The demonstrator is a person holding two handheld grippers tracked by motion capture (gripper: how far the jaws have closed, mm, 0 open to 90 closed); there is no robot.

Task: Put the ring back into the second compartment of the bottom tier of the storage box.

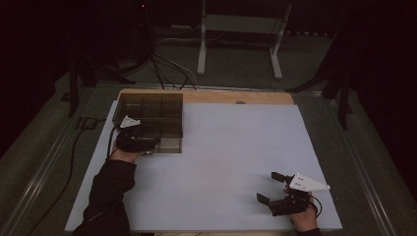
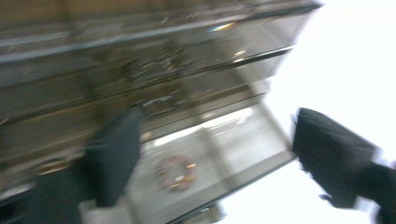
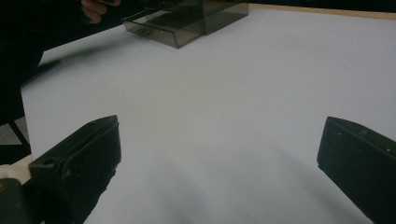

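Drawers are being worked at the desk's far left corner: left gripper (image 1: 147, 143), jaws spread, straddling a pulled-out drawer (image 3: 161, 29); right gripper (image 1: 270, 189) waiting released near the desk's front right corner; outcome unclear.

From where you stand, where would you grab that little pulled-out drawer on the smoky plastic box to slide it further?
Probably by the drawer's front wall, one jaw inside and one outside, coming from its open front side, where the left gripper is. The wall is thin and upright, and it juts clear of the box.
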